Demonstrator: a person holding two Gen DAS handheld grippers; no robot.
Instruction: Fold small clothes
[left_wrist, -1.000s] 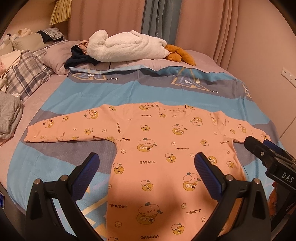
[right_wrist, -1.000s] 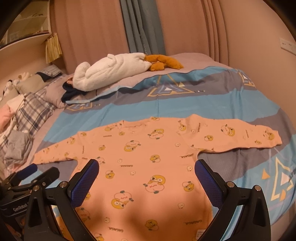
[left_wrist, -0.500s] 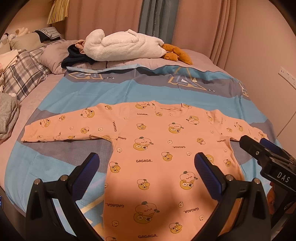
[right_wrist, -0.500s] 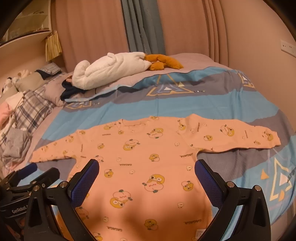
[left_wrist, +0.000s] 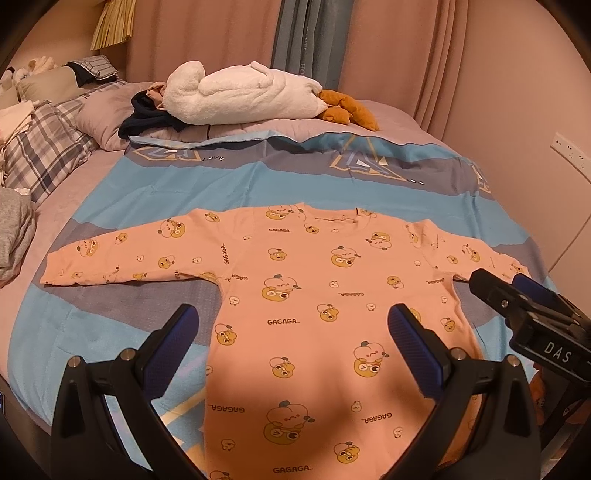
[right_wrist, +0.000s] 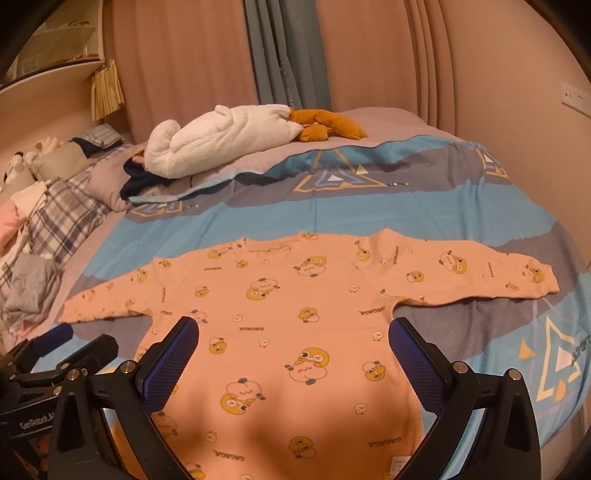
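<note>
Spreading flat across a blue and grey bedspread (left_wrist: 236, 184), a small orange long-sleeved top (left_wrist: 314, 302) printed with cartoon ducks is seen on the bed, both sleeves stretched out sideways and the neckline turned away from the cameras. The left hand-held gripper (left_wrist: 291, 332) is held above the lower body of the top, its blue-padded fingers wide apart and nothing between them. The right hand-held gripper (right_wrist: 293, 336) is likewise held over the garment with fingers spread and nothing gripped. A white plush blanket (left_wrist: 240, 96) and a brown soft toy (left_wrist: 347, 109) are seen at the far end of the bed, plaid pillows (left_wrist: 44, 155) at the left.
</note>
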